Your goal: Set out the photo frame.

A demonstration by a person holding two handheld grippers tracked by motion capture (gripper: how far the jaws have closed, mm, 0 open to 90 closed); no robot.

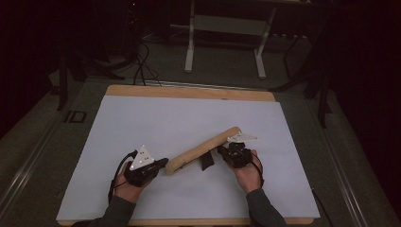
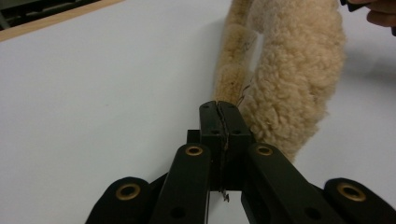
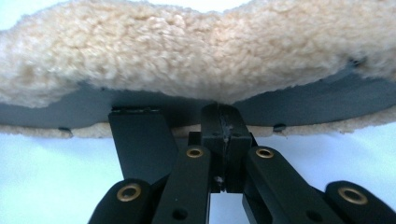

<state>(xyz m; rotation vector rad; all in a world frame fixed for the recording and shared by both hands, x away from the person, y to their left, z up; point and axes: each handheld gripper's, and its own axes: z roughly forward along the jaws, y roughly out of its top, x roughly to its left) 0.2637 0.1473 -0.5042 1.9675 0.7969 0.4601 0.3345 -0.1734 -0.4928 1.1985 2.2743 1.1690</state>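
Note:
A long tan fleece pad (image 1: 203, 149) runs diagonally across the white sheet (image 1: 142, 118), from lower left to upper right. My left gripper (image 1: 163, 164) is at its lower left end. In the left gripper view the jaws of the left gripper (image 2: 218, 108) are pressed together on a thin edge of the fleece pad (image 2: 289, 84). My right gripper (image 1: 222, 150) meets the pad near its upper right end. In the right gripper view the right gripper (image 3: 223, 112) is shut on the dark lining (image 3: 303, 100) under the fleece pad (image 3: 187, 51). A black tab (image 3: 140, 140) hangs from the pad.
The white sheet covers a wooden table (image 1: 189, 91). The black tab (image 1: 206, 161) hangs between the two hands. Beyond the table a grey metal stand (image 1: 191, 47) and cables stand on a dark floor. Another hand's fingers (image 2: 378, 14) show at the top right of the left gripper view.

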